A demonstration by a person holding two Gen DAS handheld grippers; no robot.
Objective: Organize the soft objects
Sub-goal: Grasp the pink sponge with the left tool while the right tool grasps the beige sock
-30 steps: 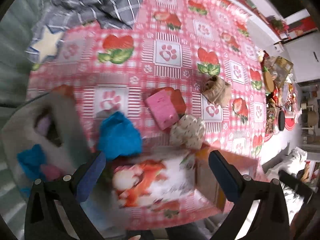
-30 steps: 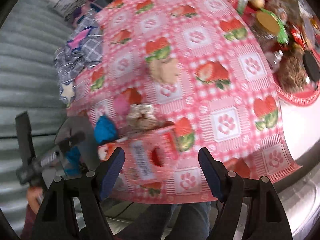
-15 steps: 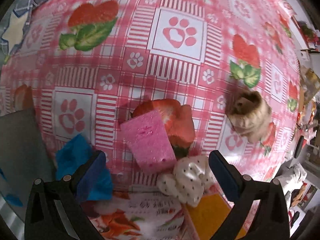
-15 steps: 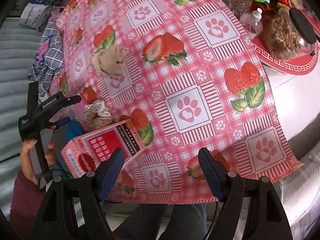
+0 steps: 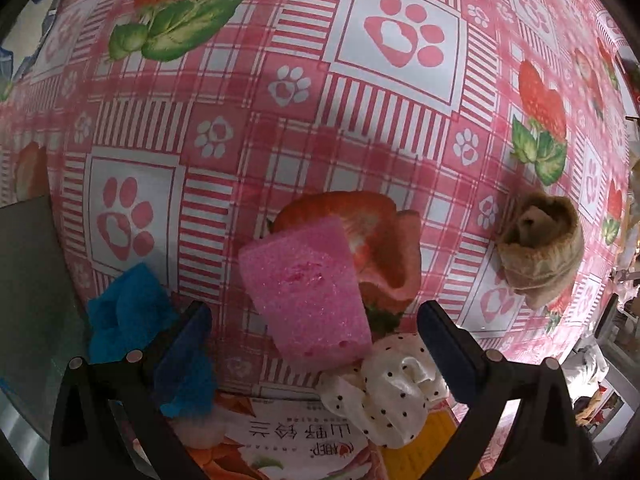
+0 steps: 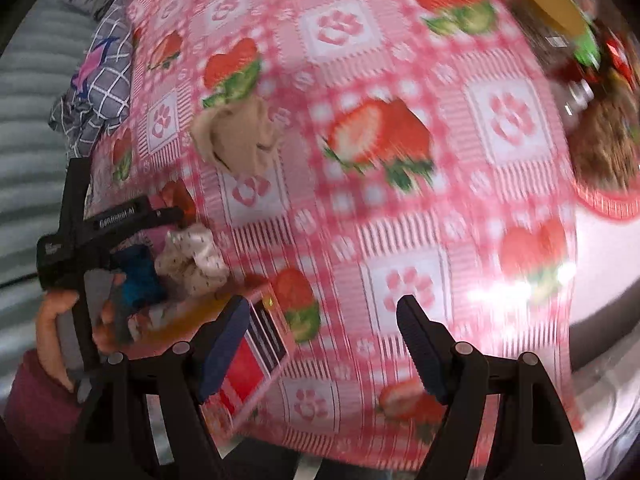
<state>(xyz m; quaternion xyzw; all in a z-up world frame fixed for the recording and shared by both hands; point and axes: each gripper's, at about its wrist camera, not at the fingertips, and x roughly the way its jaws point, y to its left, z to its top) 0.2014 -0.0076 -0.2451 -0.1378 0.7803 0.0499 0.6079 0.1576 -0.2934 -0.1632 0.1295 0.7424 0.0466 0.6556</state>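
A pink sponge (image 5: 304, 296) lies on the strawberry-print tablecloth (image 5: 360, 128), between the spread fingers of my open left gripper (image 5: 314, 320), which points steeply down at it without touching. A blue cloth (image 5: 128, 320) sits by the left finger. A white dotted scrunchie (image 5: 388, 396) rests by the right finger, on the edge of a printed carton (image 5: 280, 448). A beige rolled cloth (image 5: 540, 256) lies further right. In the blurred right wrist view, my right gripper (image 6: 322, 308) hangs open and holds nothing above the carton's red end (image 6: 248, 360).
A grey container (image 5: 28, 280) stands at the left edge. A checked cloth (image 6: 104, 76) lies at the far left of the table, and jars and food (image 6: 600, 140) crowd the far right. A hand (image 6: 52, 320) holds the left tool.
The left gripper has come down close over the pink sponge, so the soft things now fill its view. The right gripper has dropped toward the table's front edge and is still moving.
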